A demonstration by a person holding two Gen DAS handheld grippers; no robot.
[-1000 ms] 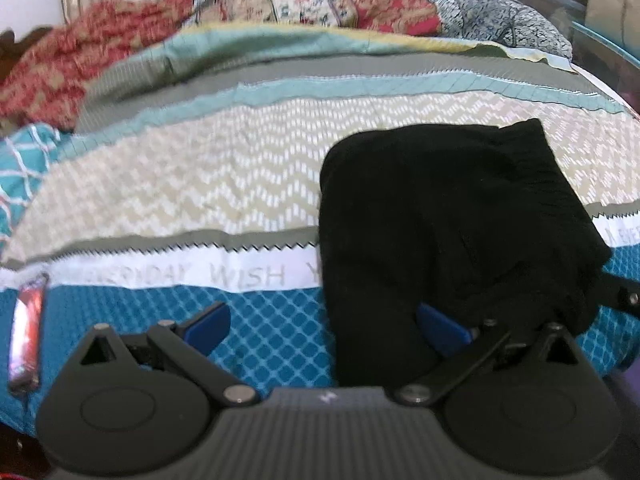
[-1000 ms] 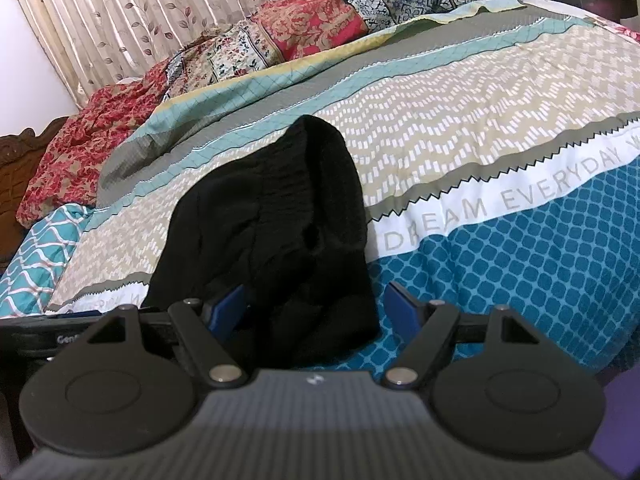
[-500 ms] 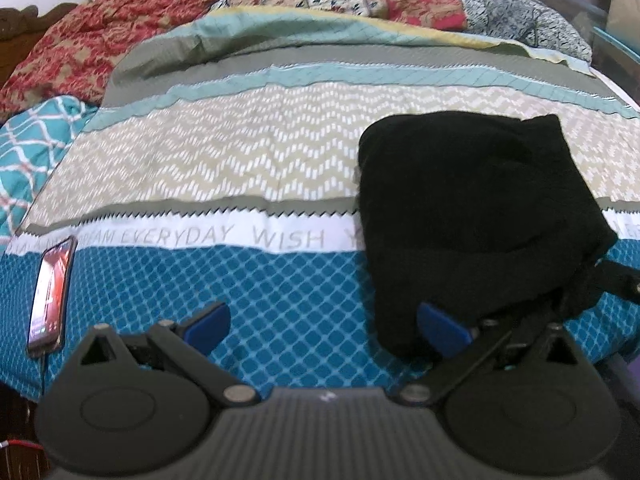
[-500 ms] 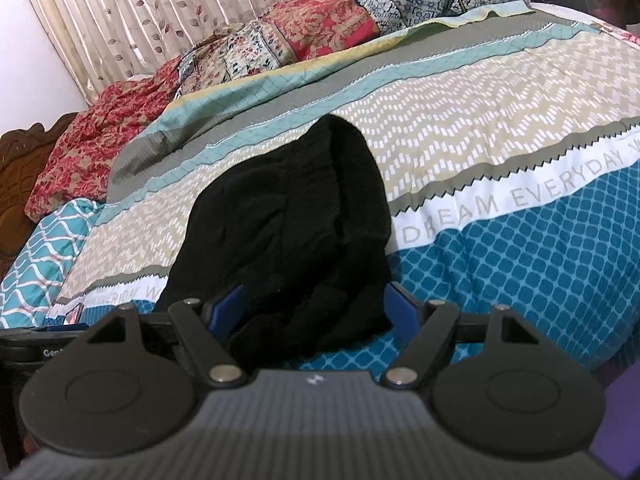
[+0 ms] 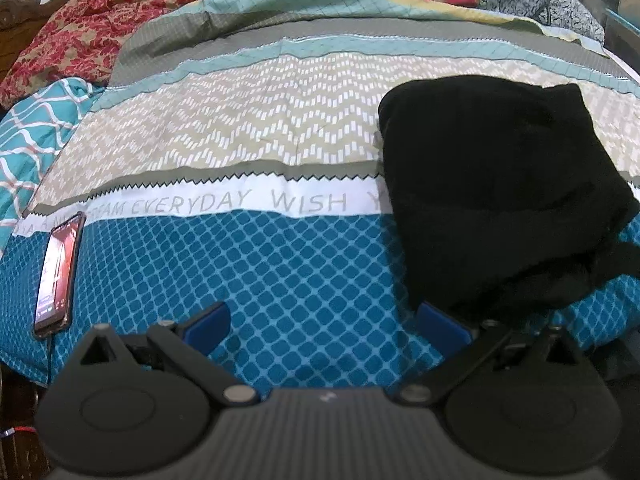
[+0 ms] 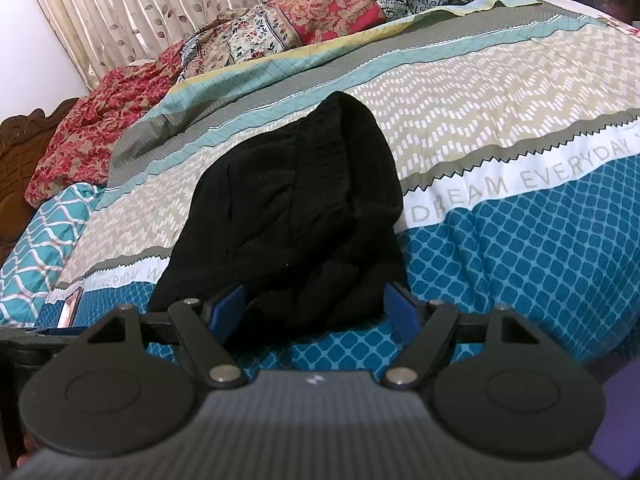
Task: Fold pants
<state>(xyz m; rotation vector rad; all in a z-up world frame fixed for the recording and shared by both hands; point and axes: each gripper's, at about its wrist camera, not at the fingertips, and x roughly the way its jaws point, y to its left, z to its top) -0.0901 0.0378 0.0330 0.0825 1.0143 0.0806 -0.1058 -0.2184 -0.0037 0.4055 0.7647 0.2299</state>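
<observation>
The black pants (image 5: 500, 196) lie folded into a compact bundle on the patterned bedspread (image 5: 280, 132). In the left wrist view they are at the right; my left gripper (image 5: 324, 324) is open and empty, just short of and left of their near edge. In the right wrist view the pants (image 6: 288, 216) lie straight ahead. My right gripper (image 6: 316, 308) is open, its blue fingers either side of the bundle's near edge, holding nothing.
A phone (image 5: 58, 268) lies on the bedspread near its front left edge; it also shows in the right wrist view (image 6: 70, 306). Pillows and floral quilts (image 6: 280, 28) are piled along the far side. A carved wooden headboard (image 6: 20, 140) is at the left.
Both grippers have pulled back from the pants, toward the bed's front edge. The left one has also shifted left, so the pants now sit further right in its view.
</observation>
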